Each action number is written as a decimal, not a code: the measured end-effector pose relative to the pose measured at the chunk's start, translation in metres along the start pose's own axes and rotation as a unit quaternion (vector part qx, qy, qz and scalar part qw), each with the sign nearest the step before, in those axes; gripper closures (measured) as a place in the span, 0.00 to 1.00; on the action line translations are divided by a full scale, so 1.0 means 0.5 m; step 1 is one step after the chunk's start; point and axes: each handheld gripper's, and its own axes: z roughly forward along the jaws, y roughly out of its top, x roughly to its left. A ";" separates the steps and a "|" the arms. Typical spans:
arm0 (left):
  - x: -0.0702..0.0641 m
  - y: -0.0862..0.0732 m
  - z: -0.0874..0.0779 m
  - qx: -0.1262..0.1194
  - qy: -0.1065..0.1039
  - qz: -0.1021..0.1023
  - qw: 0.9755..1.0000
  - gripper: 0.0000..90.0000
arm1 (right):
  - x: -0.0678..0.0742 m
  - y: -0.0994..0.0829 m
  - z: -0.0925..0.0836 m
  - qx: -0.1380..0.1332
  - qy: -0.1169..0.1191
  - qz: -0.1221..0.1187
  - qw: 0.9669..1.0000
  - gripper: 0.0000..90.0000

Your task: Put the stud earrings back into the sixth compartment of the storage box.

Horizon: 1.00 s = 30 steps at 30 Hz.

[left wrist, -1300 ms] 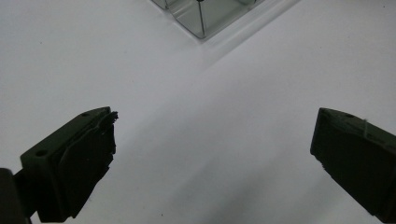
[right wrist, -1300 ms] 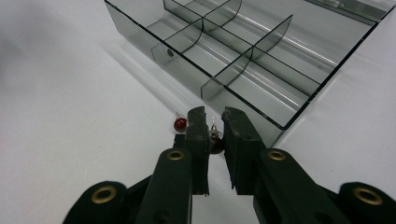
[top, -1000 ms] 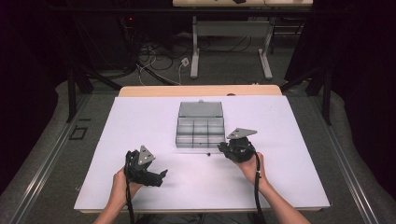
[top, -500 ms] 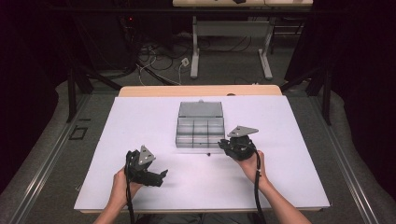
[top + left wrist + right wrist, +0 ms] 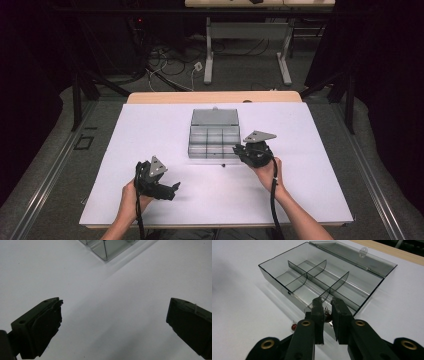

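Right gripper (image 5: 327,305) closed on small red-tipped piece (image 5: 327,315); compartment box (image 5: 287,277) lies at 12 o'clock, near wall touching. Left gripper (image 5: 113,322) open, farther.

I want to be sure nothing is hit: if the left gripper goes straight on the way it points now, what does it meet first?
The left gripper, jaws wide open and empty, points across the bare white table. The first thing ahead is probably the corner of the clear compartment box, though the depth is hard to judge.

A white table (image 5: 150,145) carries an open, grey compartment box (image 5: 214,135). A small red piece (image 5: 293,327) lies just beside the box's near wall.
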 end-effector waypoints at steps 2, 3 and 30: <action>0.001 0.000 0.000 0.000 0.000 0.002 1.000 0.00 | -0.002 0.003 0.001 0.004 0.000 -0.002 1.000 0.90; 0.001 -0.001 0.002 -0.002 0.002 0.002 1.000 0.00 | -0.002 0.003 0.003 0.001 -0.003 0.002 1.000 0.90; 0.003 -0.001 0.002 0.001 0.005 0.002 1.000 0.00 | -0.021 0.013 0.046 0.011 -0.024 0.013 1.000 0.90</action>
